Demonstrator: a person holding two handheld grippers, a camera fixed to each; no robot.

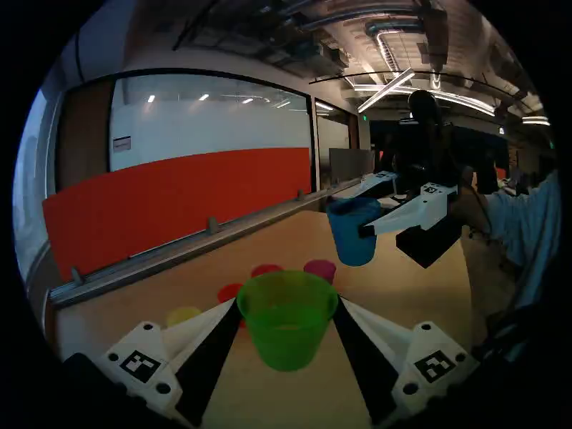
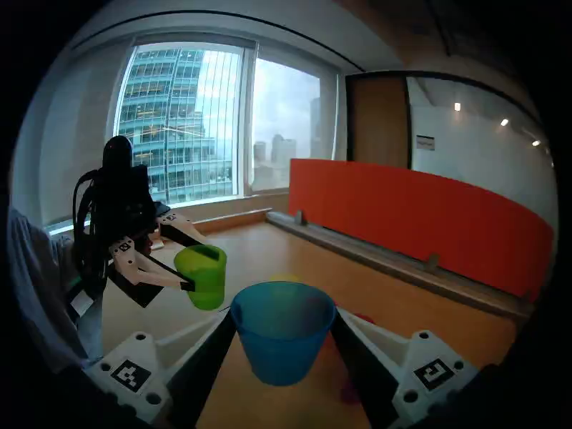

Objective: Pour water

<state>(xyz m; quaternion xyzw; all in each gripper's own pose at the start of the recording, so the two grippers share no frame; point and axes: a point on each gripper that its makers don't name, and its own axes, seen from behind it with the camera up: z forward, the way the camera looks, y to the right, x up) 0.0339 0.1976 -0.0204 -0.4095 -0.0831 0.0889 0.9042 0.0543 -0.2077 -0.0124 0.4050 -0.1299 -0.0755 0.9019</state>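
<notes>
Left tongs: pinched on a green cup, held upright.
Right tongs: pinched on a blue cup, also upright.
Key relation: from the left tongs, the blue cup is seen ahead, to the right and higher, with the rims apart.
Left gripper view: small cups are shown on the table beyond the green cup.
Right gripper view: these are mostly hidden.
Water: cannot be told.

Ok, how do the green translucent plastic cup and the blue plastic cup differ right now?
The green translucent plastic cup sits in the left gripper; the blue plastic cup sits in the right gripper. The green cup lets light through; the blue cup looks denser. Both are upright, tapered, gripped.
</notes>
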